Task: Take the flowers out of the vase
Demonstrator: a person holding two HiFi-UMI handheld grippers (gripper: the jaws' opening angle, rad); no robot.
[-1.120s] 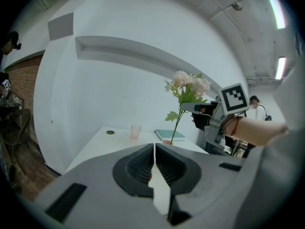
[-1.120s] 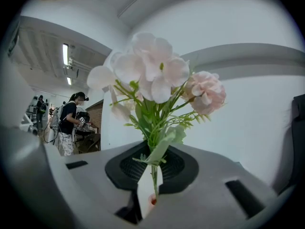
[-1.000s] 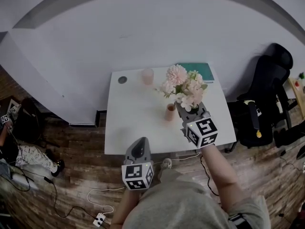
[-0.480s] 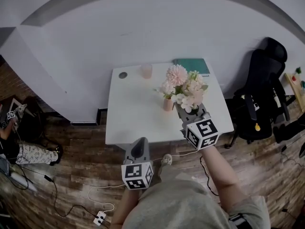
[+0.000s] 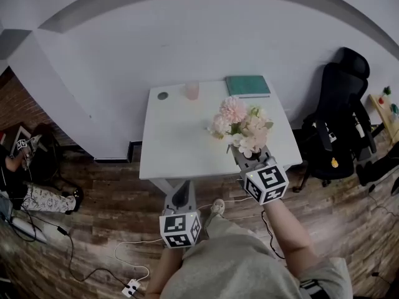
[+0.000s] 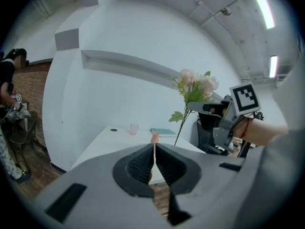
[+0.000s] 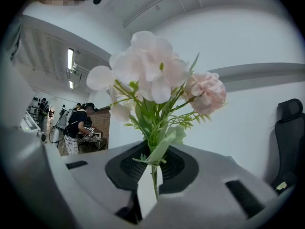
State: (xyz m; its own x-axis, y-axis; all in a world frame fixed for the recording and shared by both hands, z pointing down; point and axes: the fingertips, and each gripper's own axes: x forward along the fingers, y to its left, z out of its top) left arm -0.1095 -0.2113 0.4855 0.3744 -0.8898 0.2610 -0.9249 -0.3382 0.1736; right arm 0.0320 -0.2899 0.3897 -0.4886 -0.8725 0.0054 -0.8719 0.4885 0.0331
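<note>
Right gripper [image 7: 153,175]: jaws pinched the flowers [image 7: 157,78] by the stems, frame centre
Left gripper [image 6: 154,159]: jaws pressed together, empty, lower centre

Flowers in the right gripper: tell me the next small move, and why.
Probably carry the flowers sideways over bare table and lower them there. The right gripper is clamped on the stems, and the left gripper view shows the stem ends hanging free, clear of the vase, so they are already out; only setting them down seems left.
</note>
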